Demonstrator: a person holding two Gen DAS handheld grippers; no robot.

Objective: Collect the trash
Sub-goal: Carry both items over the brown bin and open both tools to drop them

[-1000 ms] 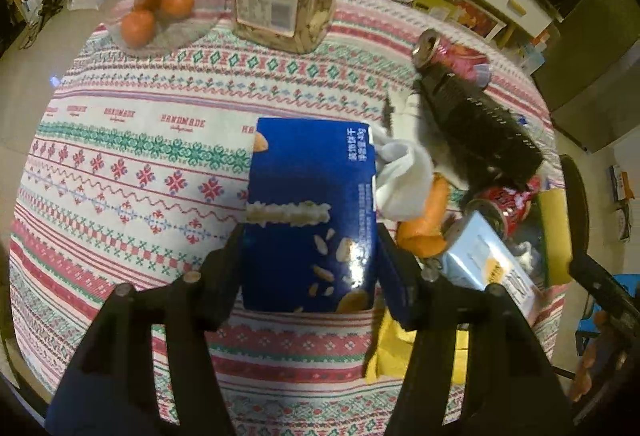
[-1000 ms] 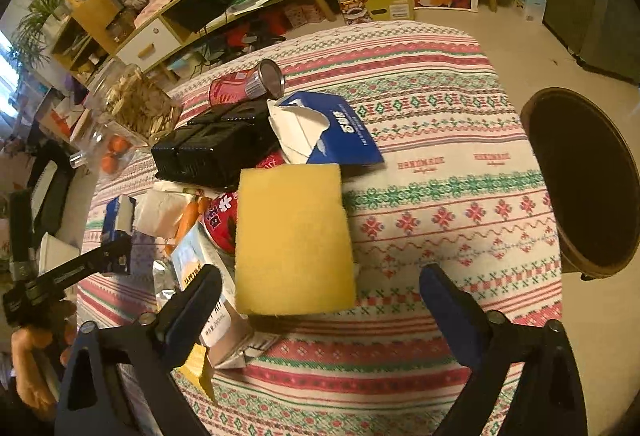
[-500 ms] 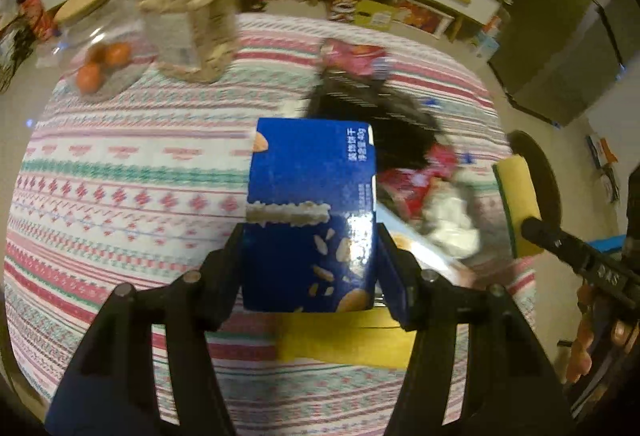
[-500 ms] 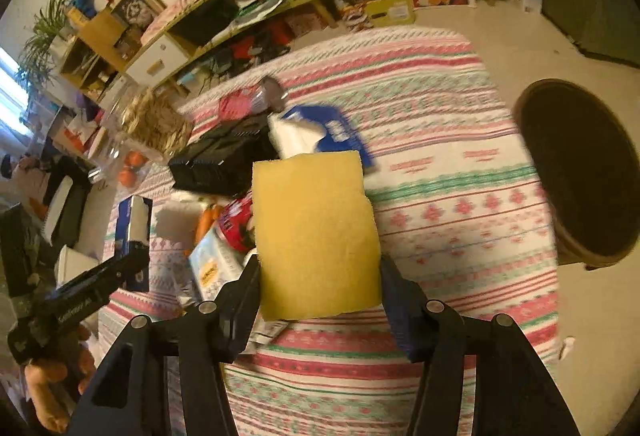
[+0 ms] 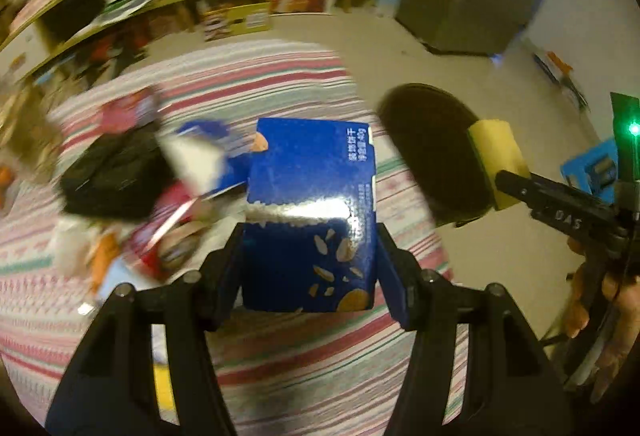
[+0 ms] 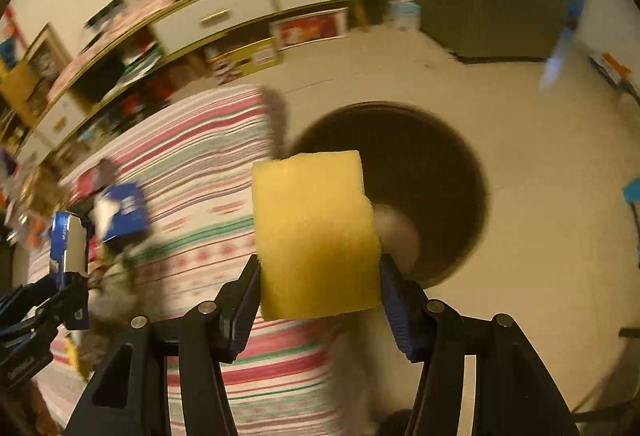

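A striped tablecloth (image 5: pixel 280 360) covers the round table beside a dark bin (image 6: pixel 432 171) on the floor. The left gripper (image 5: pixel 310 268) pinches a blue box (image 5: pixel 310 211) above the cloth; the right gripper (image 6: pixel 320 288) clamps a yellow sponge (image 6: pixel 316 232) before the bin. Blurred trash (image 5: pixel 120 187) lies to the left.

Dim warm indoor light, heavy motion blur on bg, glare on blue box (image 5: pixel 310 211), fisheye-bent edges
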